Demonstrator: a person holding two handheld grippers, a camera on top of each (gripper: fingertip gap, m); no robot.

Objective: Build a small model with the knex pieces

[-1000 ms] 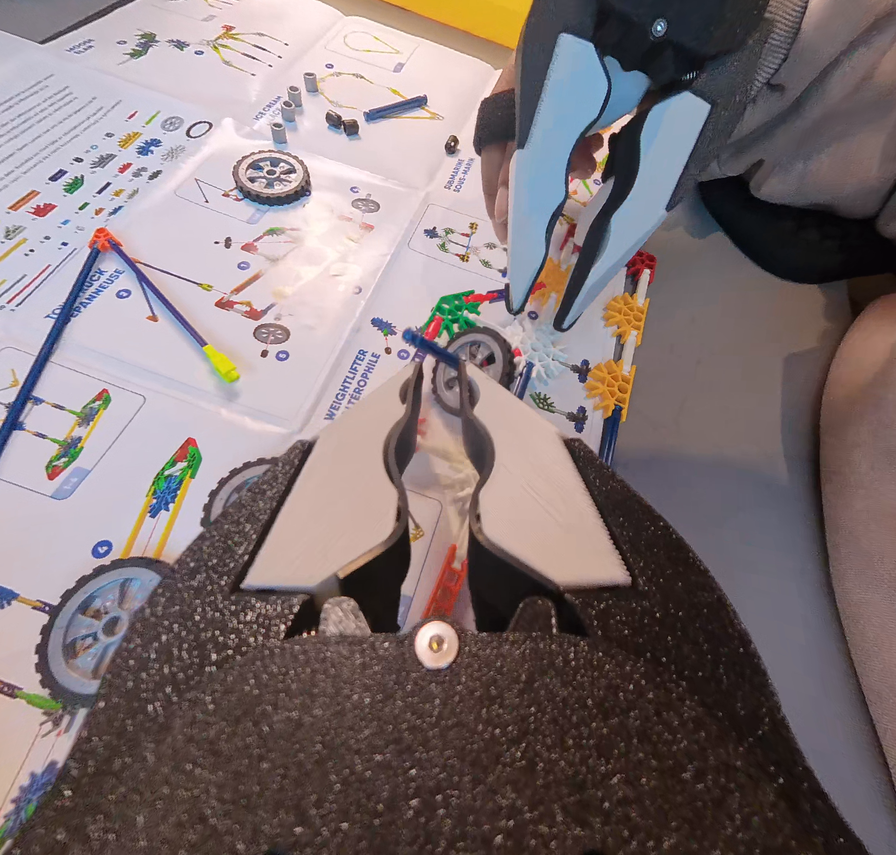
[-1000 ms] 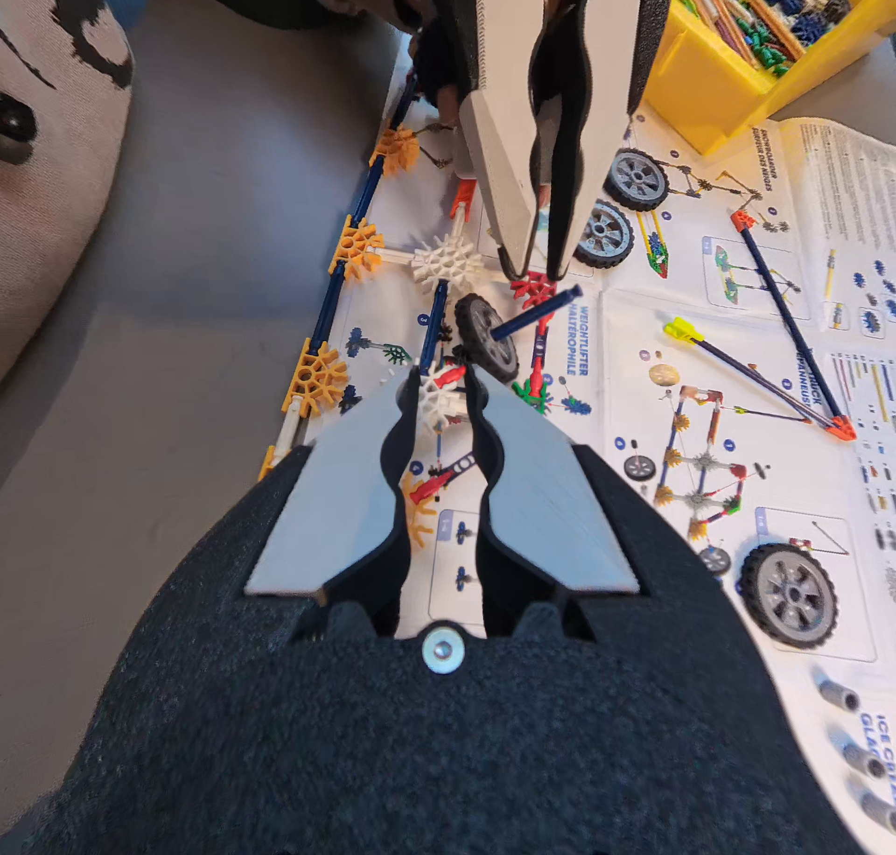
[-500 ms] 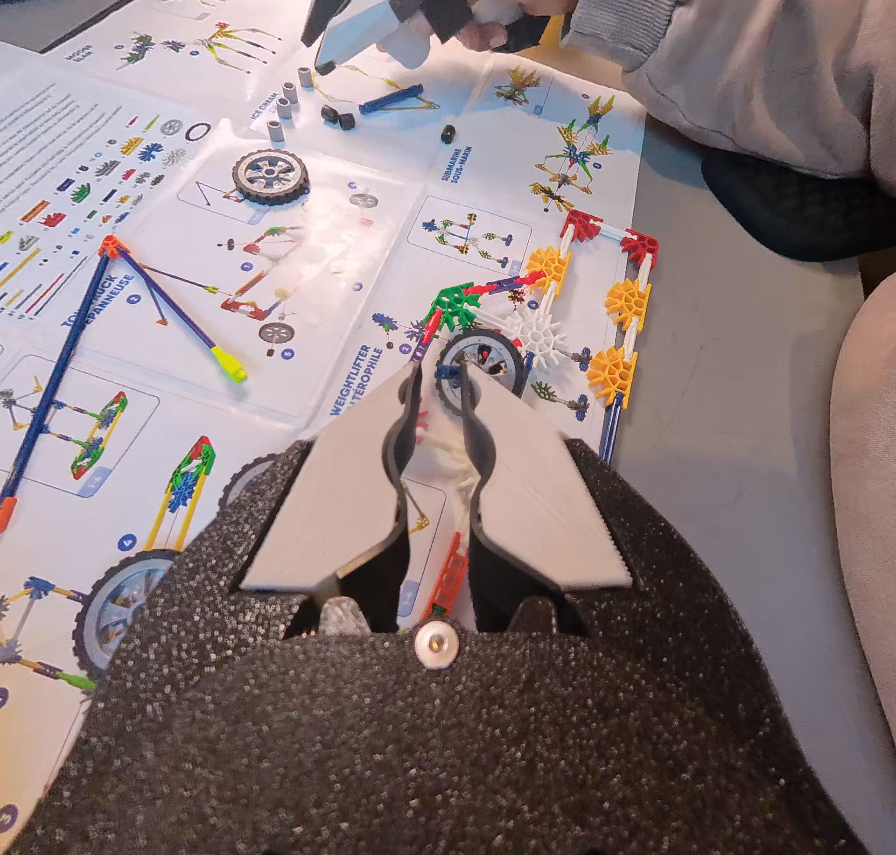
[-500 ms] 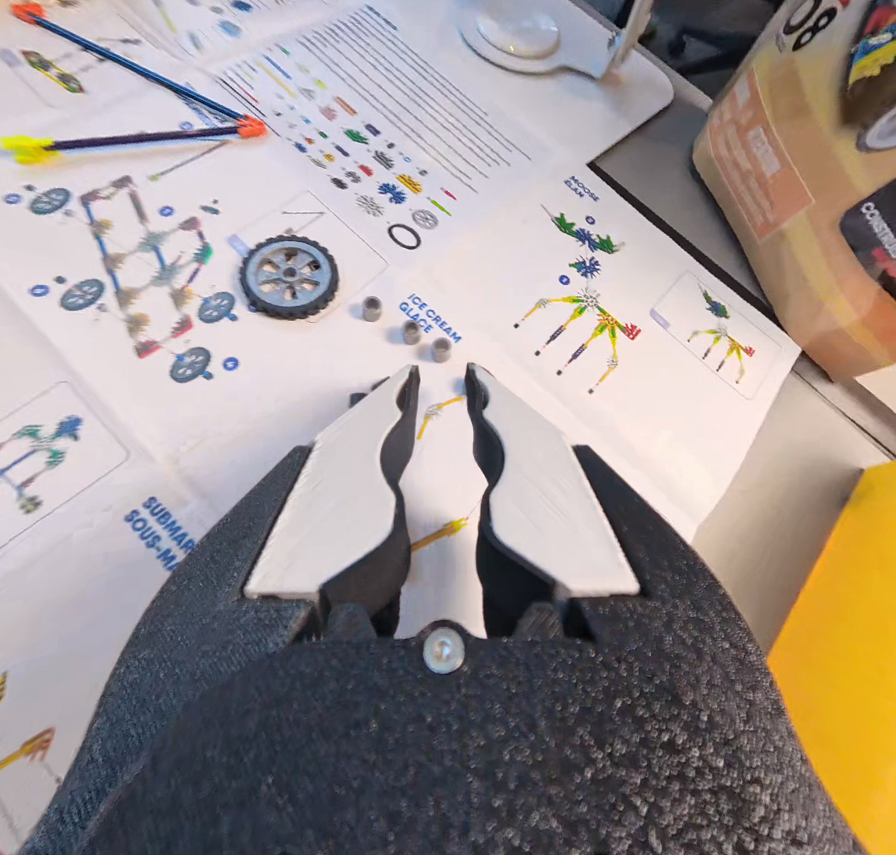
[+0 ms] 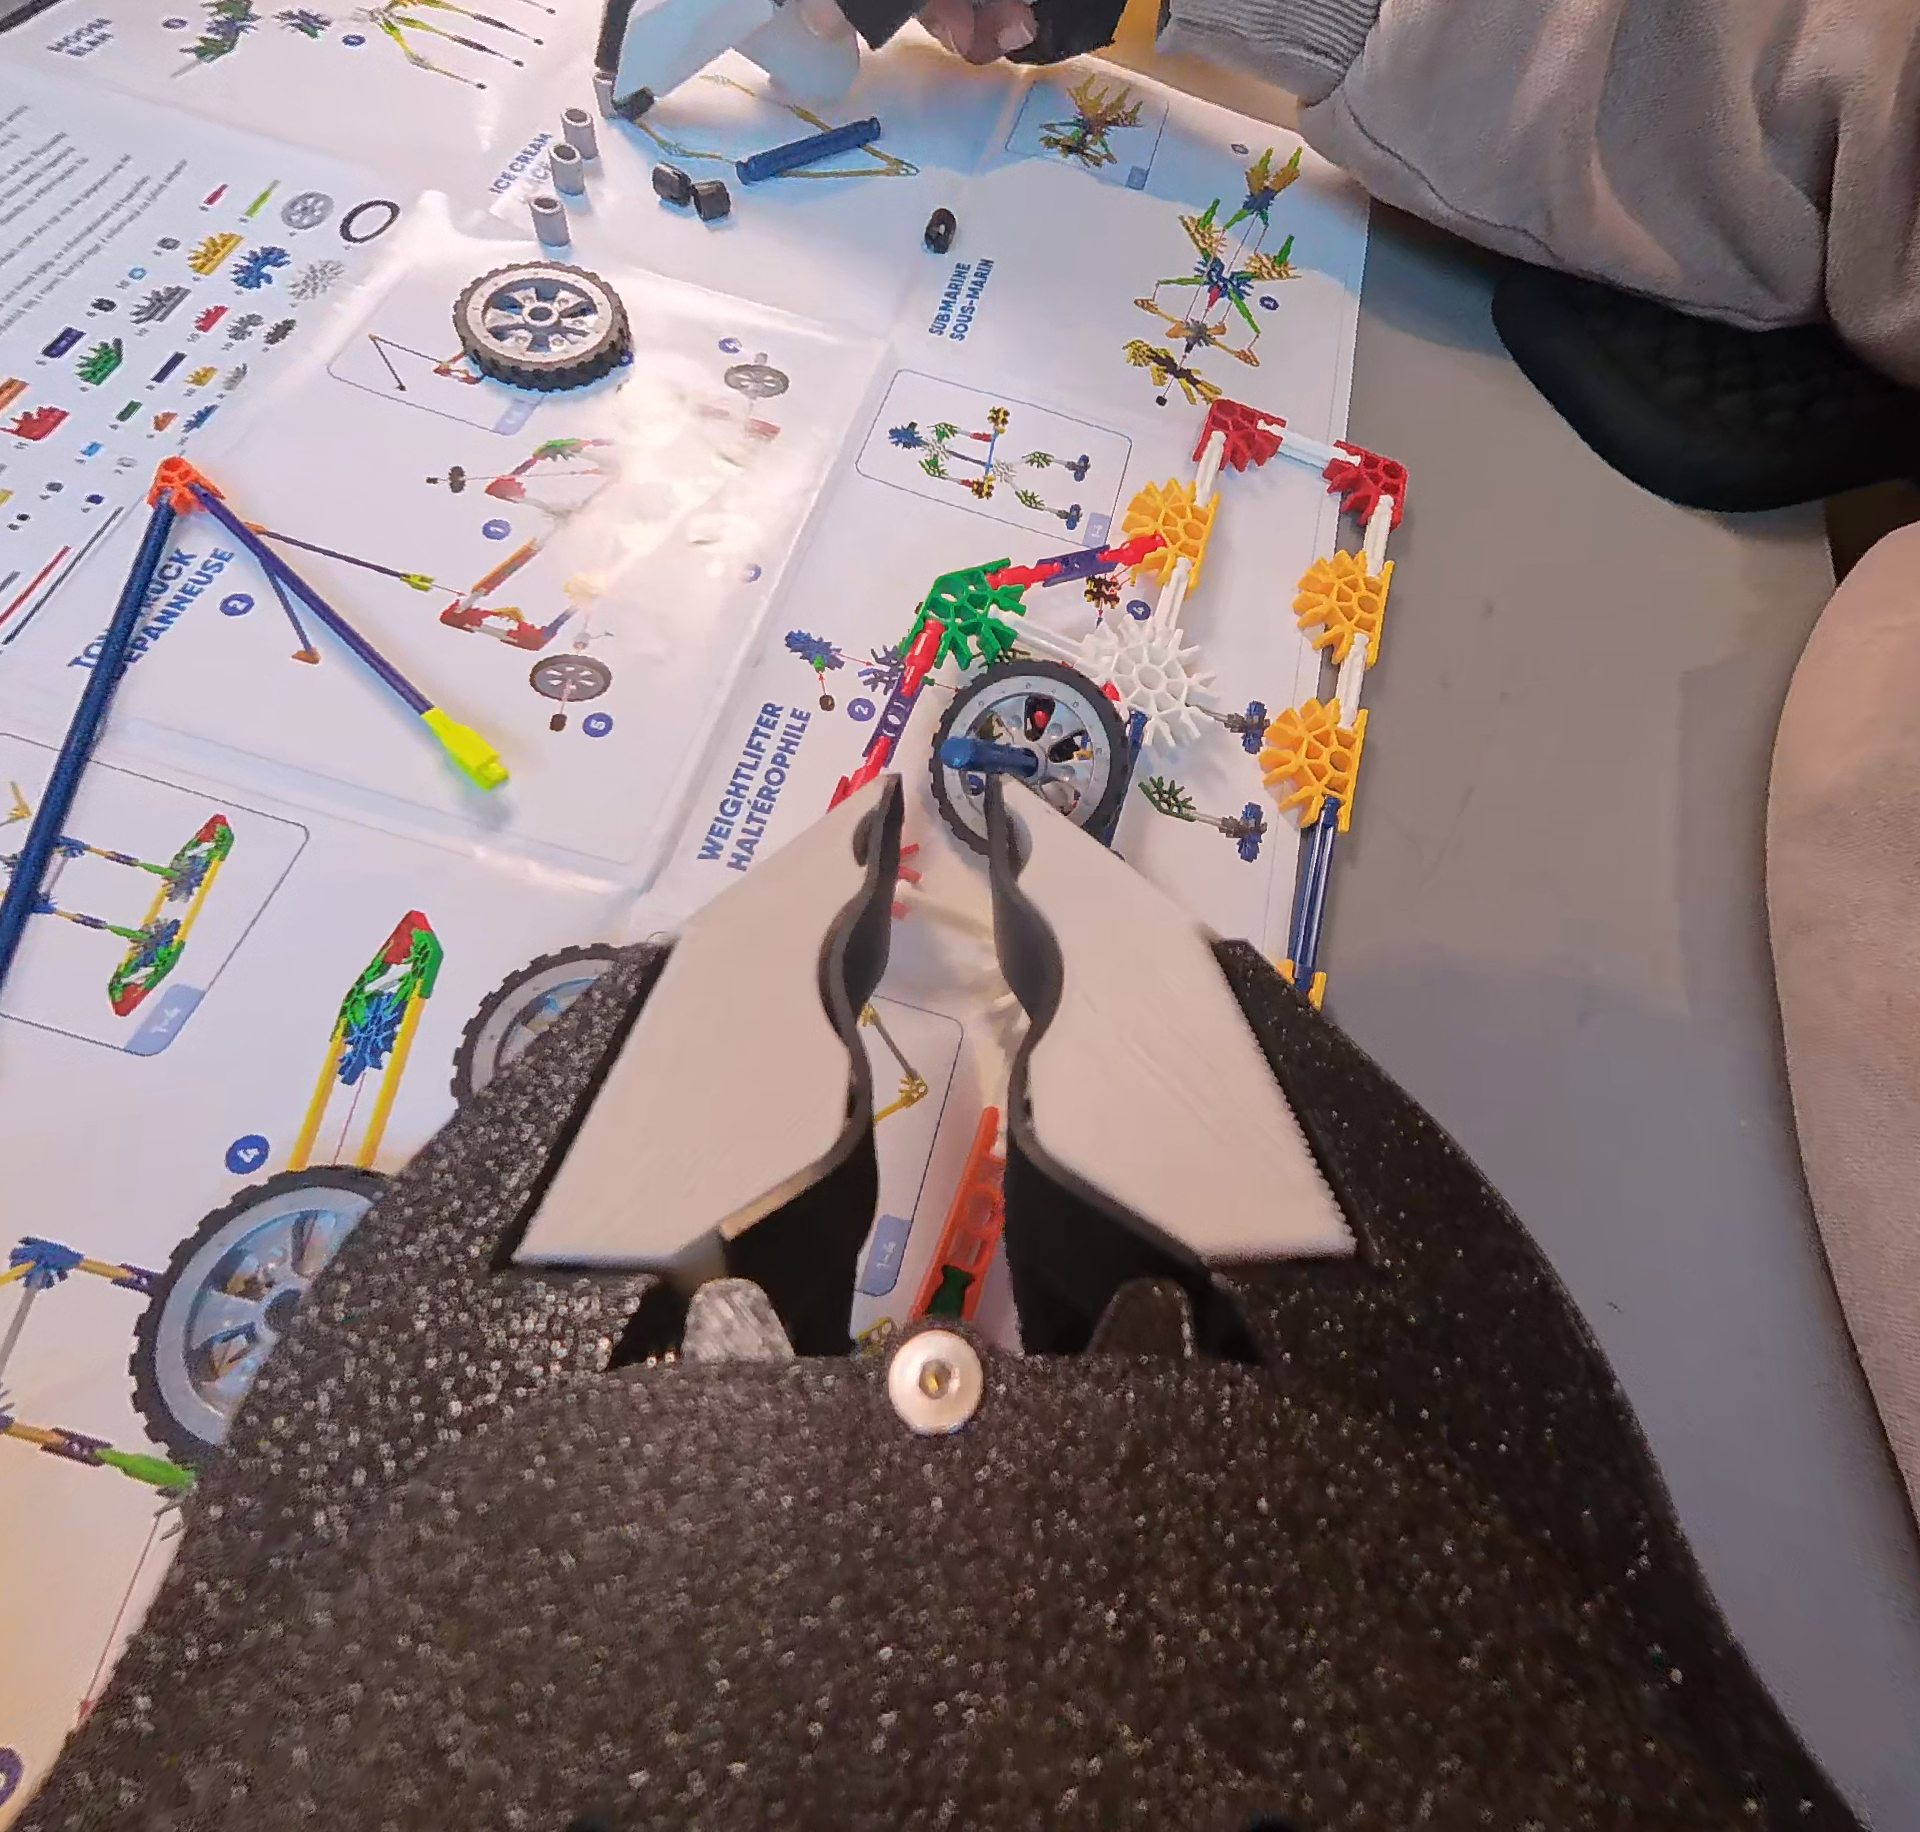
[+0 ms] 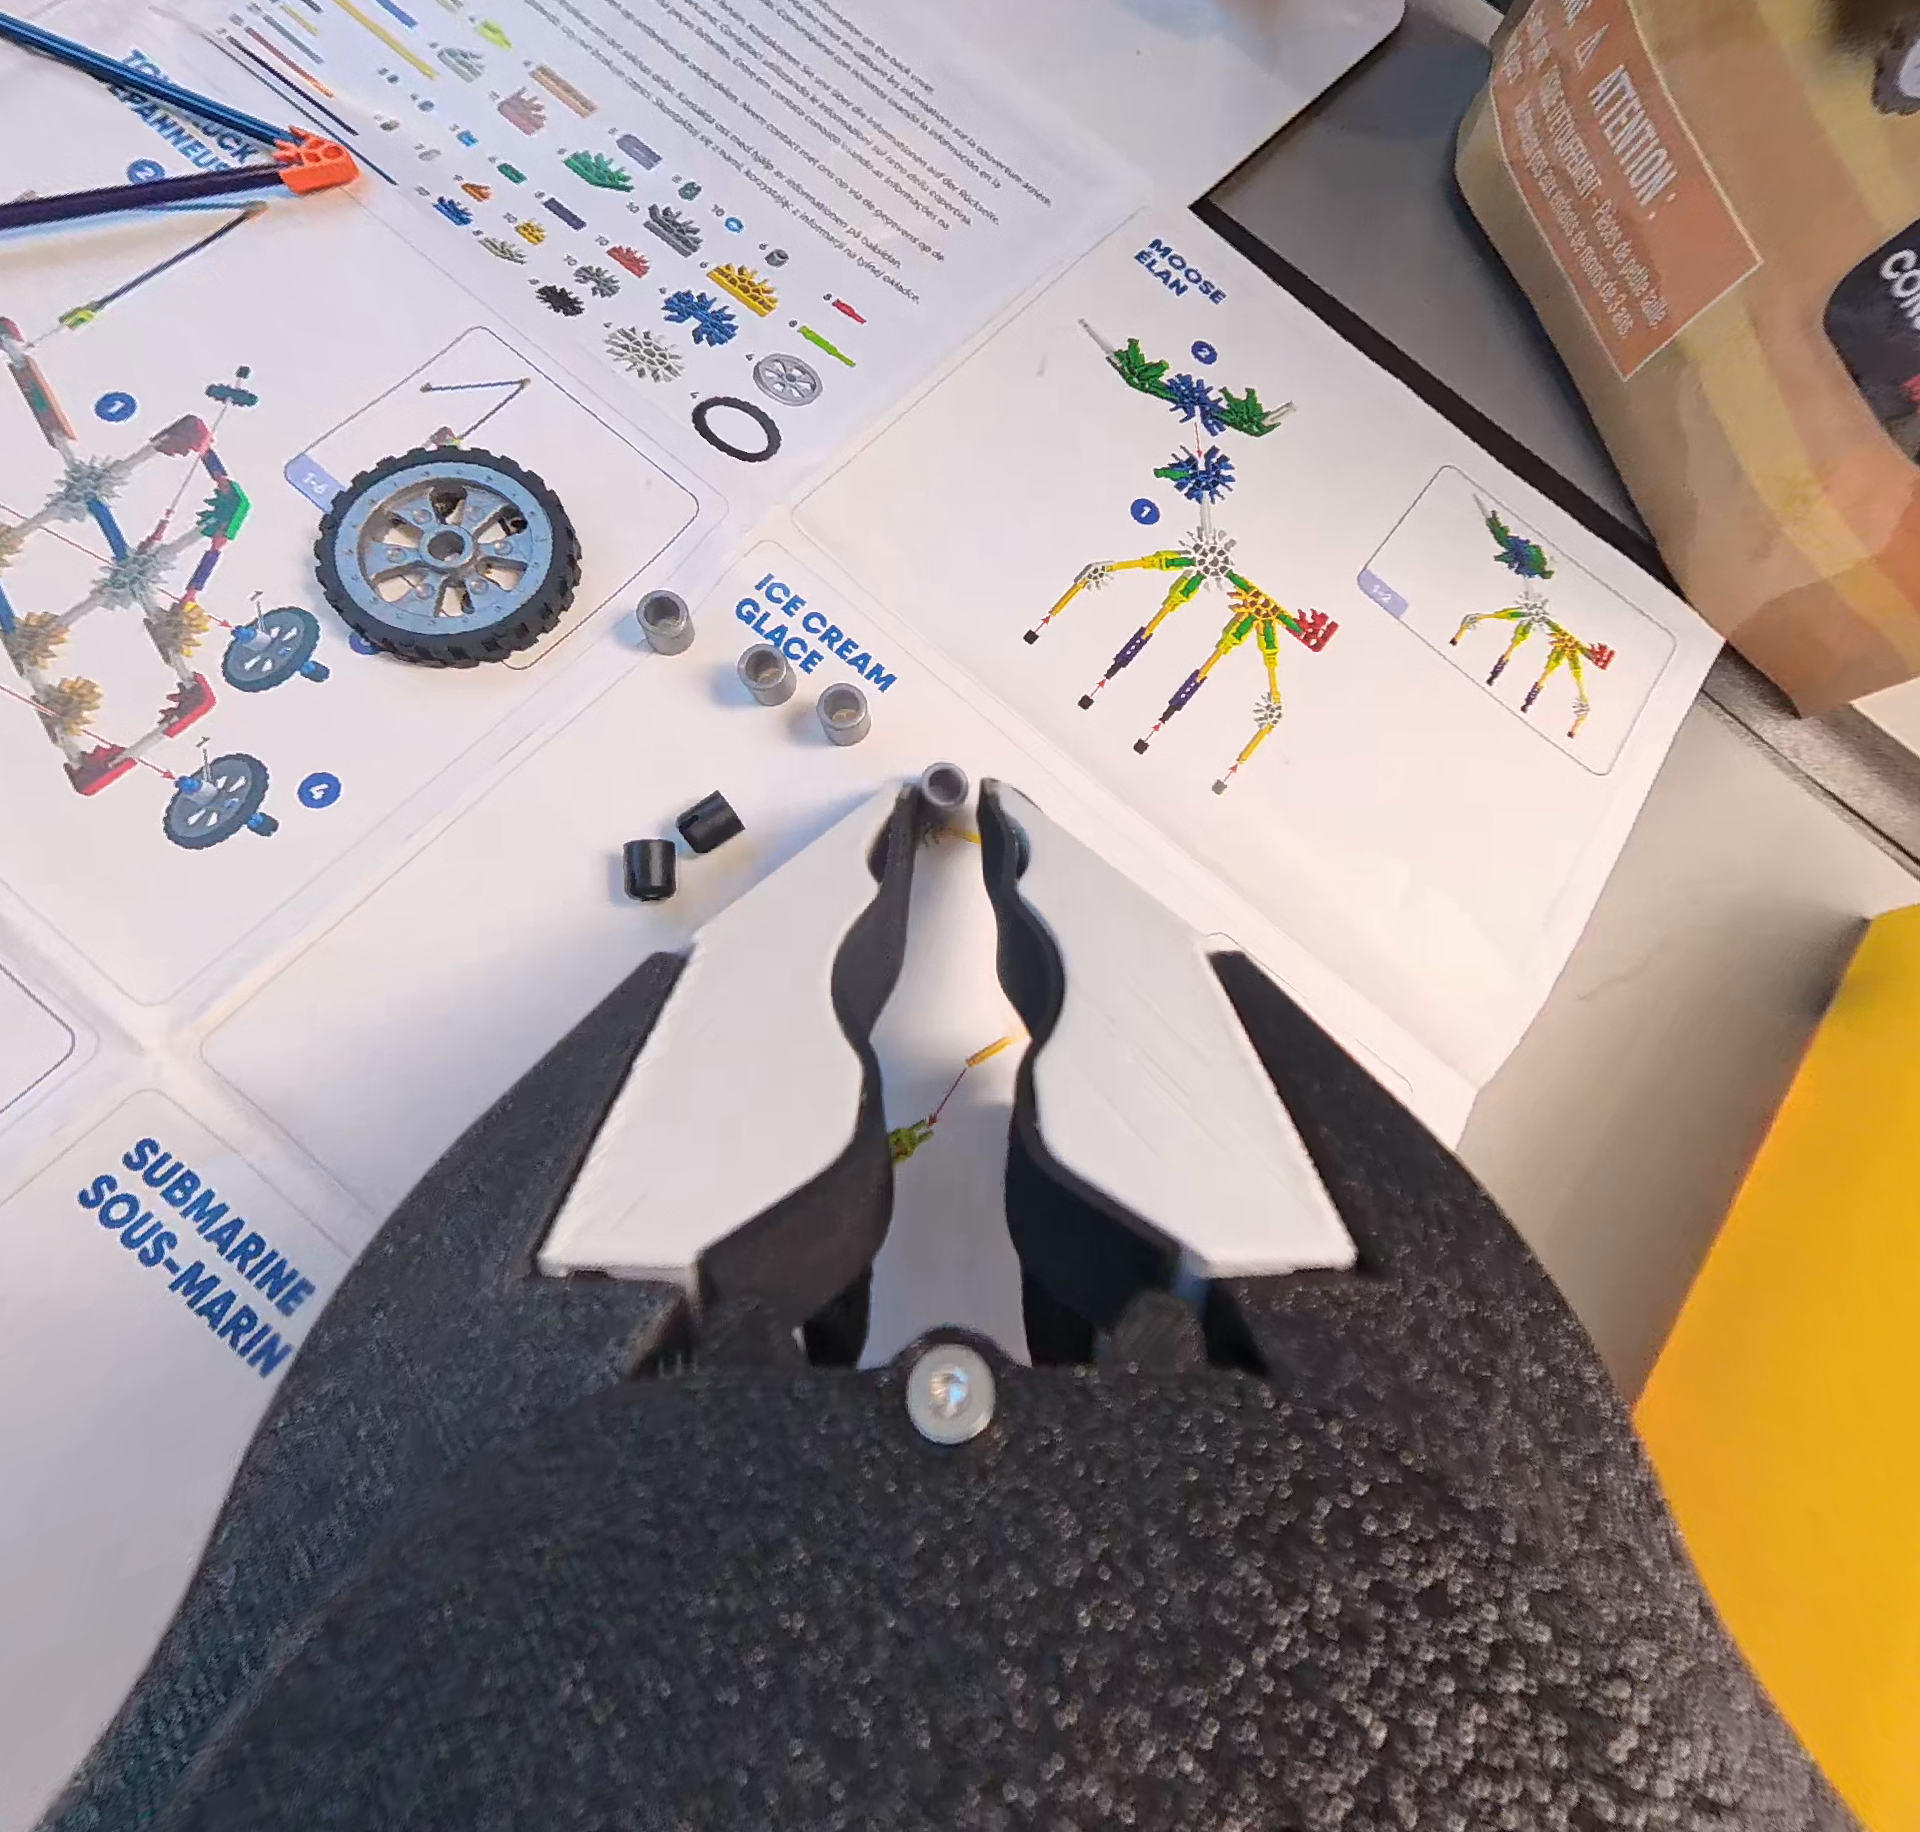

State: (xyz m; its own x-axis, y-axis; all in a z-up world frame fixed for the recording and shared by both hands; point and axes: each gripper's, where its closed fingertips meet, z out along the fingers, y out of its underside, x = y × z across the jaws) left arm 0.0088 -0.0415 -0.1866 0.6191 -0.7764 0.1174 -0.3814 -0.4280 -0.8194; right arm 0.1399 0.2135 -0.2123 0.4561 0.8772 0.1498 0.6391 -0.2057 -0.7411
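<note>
My left gripper (image 5: pixel 943 795) is nearly shut over the near part of a rod-and-connector model (image 5: pixel 1153 676), with a white rod and red pieces between its jaws. Its tips sit just in front of the model's wheel (image 5: pixel 1039 754) and blue axle rod (image 5: pixel 982 754). My right gripper (image 6: pixel 948 795) has its tips closed around a small grey spacer (image 6: pixel 943 783) that stands on the instruction sheet (image 6: pixel 468 951). The right gripper also shows at the top of the left wrist view (image 5: pixel 623 99), held by a gloved hand, with the spacer (image 5: pixel 605 89) at its tip.
Three more grey spacers (image 6: pixel 769 674), two black caps (image 6: pixel 710 821) and a loose wheel (image 6: pixel 447 556) lie left of the right gripper. A short blue rod (image 5: pixel 810 149) and long blue rods joined by an orange connector (image 5: pixel 177 483) lie nearby. A yellow bin (image 6: pixel 1797 1367) stands right, a cardboard box (image 6: pixel 1662 276) behind. My right fingertips sit around 30 cm from my left ones. My right gripper is the nearer one to the loose wheel (image 6: pixel 447 556): about 10 cm, against 20 cm. Seen from the left wrist view (image 5: pixel 545 317) as well.
My right gripper left the model, swung to the far side of the sheet, came down and narrowed its jaws about a grey spacer. My left gripper stayed at the model's wheel.
</note>
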